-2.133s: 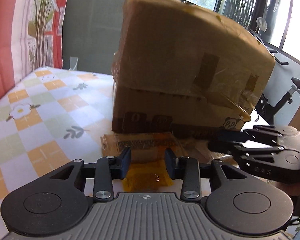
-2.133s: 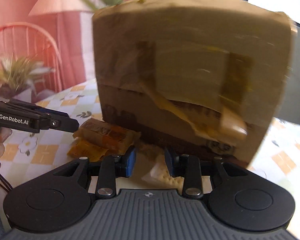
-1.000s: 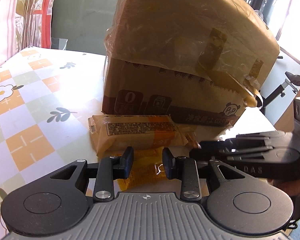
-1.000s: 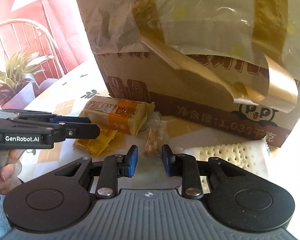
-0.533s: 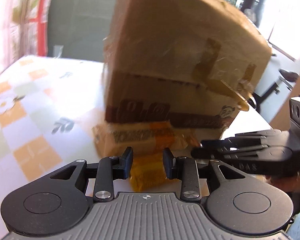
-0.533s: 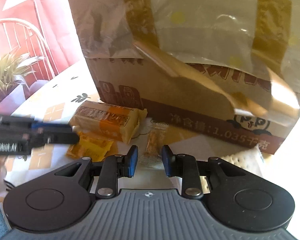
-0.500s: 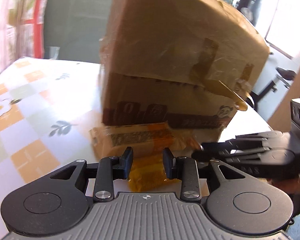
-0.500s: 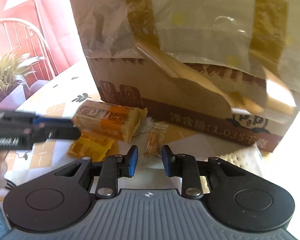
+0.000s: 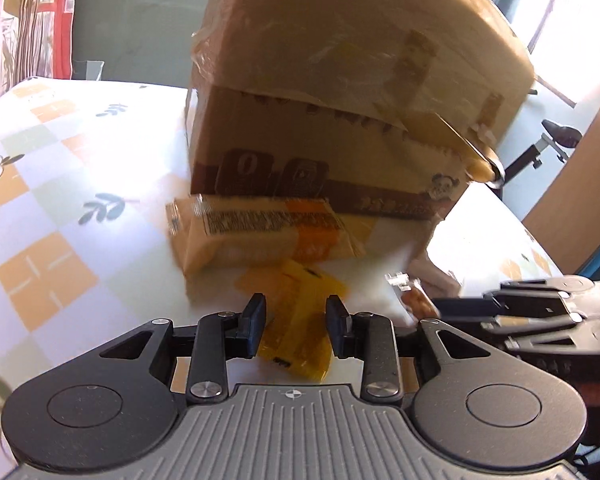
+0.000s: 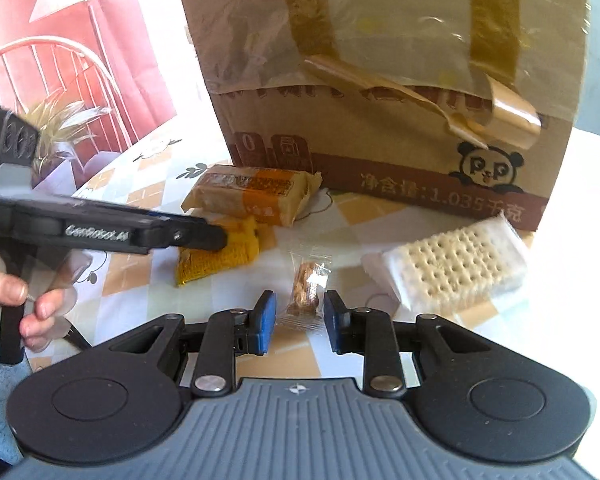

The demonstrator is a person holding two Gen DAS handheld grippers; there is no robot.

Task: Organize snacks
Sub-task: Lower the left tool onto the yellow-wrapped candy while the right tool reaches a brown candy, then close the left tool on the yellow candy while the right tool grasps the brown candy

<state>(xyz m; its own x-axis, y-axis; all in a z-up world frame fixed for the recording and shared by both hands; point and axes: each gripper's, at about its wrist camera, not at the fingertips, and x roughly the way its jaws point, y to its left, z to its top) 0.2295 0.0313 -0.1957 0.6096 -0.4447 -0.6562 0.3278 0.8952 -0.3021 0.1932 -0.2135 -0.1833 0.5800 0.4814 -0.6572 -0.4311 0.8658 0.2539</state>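
Observation:
A taped cardboard box (image 9: 340, 112) (image 10: 380, 92) stands on the table with snacks in front of it. My left gripper (image 9: 296, 320) is open, its jaws on either side of a flat orange packet (image 9: 296, 320) (image 10: 216, 256). A yellow-orange biscuit pack (image 9: 260, 232) (image 10: 252, 192) lies behind it against the box. My right gripper (image 10: 300, 314) is open around a small clear candy wrapper (image 10: 308, 284). A white cracker pack (image 10: 452, 264) lies to its right. Each gripper shows in the other's view, the right one (image 9: 460, 306) and the left one (image 10: 216, 236).
The table has a checked orange, green and white floral cloth (image 9: 48, 208). A red chair (image 10: 60, 72) and a potted plant (image 10: 60, 120) stand to the left. An exercise bike (image 9: 548, 148) stands beyond the table's far right edge.
Both grippers have dropped lower and moved in over the snacks. The orange packet now lies between the left jaws and the candy wrapper between the right jaws.

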